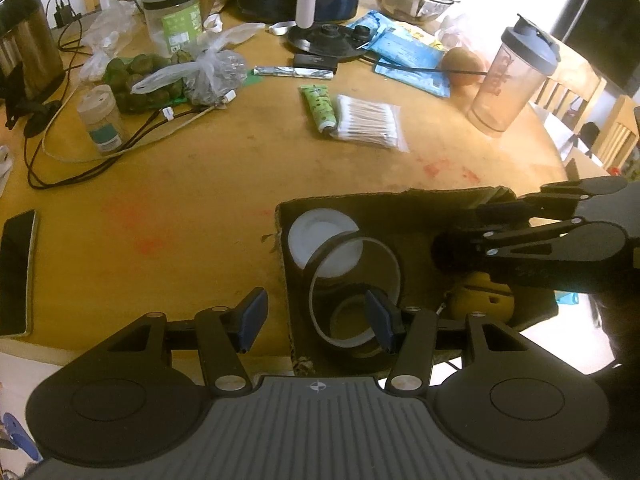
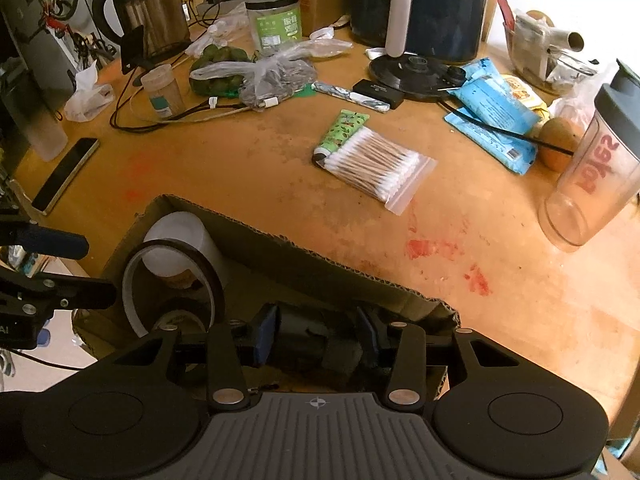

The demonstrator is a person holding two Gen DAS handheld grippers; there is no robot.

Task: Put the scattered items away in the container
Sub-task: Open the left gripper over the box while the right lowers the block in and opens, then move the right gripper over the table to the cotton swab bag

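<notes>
An open cardboard box (image 1: 360, 200) (image 2: 300, 248) sits at the near edge of the wooden table. Inside lie a white jar (image 1: 320, 232) (image 2: 176, 228), a tape roll (image 1: 340, 240) (image 2: 132, 272) and a yellow object (image 1: 484, 296). My left gripper (image 1: 316, 320) (image 2: 76, 268) is open, straddling the box's left wall above the tape. My right gripper (image 2: 318, 340) (image 1: 444, 240) reaches into the box's right half, shut on a black object (image 2: 316, 344). A bag of cotton swabs (image 1: 368, 122) (image 2: 374, 170) and a green tube (image 1: 319, 106) (image 2: 342, 132) lie side by side on the table beyond.
A phone (image 1: 16, 272) (image 2: 66, 174) lies at the left, cables (image 1: 80, 160) trail behind it. A shaker bottle (image 1: 508, 80) (image 2: 592, 184) stands at the right. Bags, a jar, a kettle (image 2: 140, 12) and a dark appliance (image 2: 420, 4) crowd the back.
</notes>
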